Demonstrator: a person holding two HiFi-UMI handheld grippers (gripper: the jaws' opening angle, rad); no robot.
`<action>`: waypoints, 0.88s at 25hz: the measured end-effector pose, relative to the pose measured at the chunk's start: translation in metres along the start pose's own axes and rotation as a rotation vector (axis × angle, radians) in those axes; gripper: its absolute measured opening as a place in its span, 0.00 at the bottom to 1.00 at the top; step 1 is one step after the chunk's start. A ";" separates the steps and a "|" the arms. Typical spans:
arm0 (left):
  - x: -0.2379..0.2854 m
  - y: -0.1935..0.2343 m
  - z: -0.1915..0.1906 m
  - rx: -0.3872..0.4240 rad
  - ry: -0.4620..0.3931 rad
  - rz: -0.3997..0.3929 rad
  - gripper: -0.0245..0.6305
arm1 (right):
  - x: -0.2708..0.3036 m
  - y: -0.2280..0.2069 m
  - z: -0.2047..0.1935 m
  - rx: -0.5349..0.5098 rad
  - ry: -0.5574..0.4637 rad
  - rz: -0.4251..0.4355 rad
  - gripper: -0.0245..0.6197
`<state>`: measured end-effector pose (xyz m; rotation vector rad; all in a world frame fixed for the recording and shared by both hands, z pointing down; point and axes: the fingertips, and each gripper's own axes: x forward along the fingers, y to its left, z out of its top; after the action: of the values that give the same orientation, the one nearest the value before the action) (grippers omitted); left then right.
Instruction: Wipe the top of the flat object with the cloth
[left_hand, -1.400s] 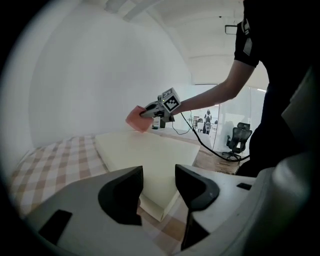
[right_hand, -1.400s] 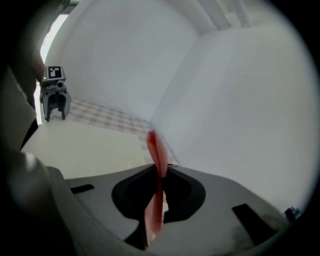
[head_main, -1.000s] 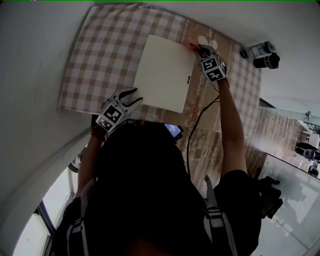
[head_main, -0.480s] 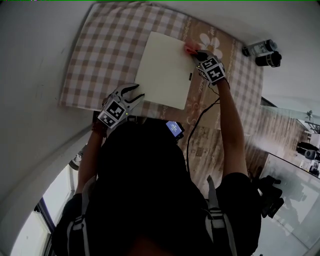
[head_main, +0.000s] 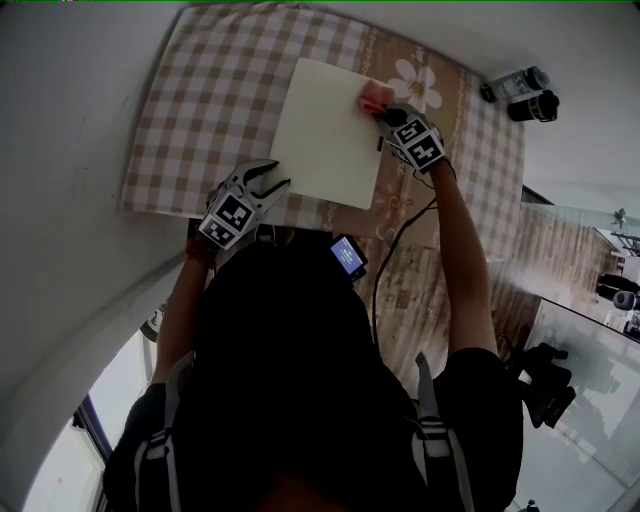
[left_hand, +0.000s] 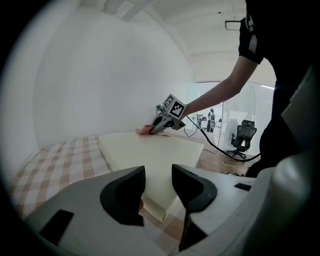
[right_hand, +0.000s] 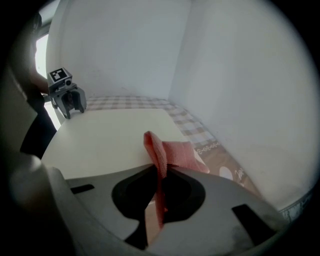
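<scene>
- The flat object (head_main: 325, 130) lies on the tablecloth (head_main: 200, 110), nearer its right side in your head view.
- The cloth (head_main: 375, 97) rests on the flat object's far right corner, held in your right gripper (head_main: 388, 112).
- Your left gripper (head_main: 272, 182) is at the flat object's near left corner.
- Two containers (head_main: 515, 82) stand together right of the tablecloth, well apart from the flat object.

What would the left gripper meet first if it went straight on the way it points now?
Probably the board. The left gripper points slightly down at its near corner, which shows in the gap between the open jaws. How near the corner is, the pictures do not settle.
</scene>
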<state>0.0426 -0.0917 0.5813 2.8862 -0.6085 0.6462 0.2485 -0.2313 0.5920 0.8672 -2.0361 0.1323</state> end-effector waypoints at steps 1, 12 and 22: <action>0.000 0.000 0.000 -0.001 -0.001 0.001 0.30 | -0.001 0.002 0.000 0.001 -0.002 0.001 0.06; -0.001 -0.001 -0.001 0.010 0.002 0.007 0.30 | -0.010 0.034 -0.001 0.010 -0.013 0.005 0.06; -0.001 -0.001 -0.002 0.024 -0.003 0.001 0.30 | -0.020 0.071 -0.001 0.016 -0.038 0.013 0.06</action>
<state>0.0410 -0.0898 0.5826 2.9097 -0.6068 0.6538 0.2120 -0.1666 0.5933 0.8728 -2.0786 0.1409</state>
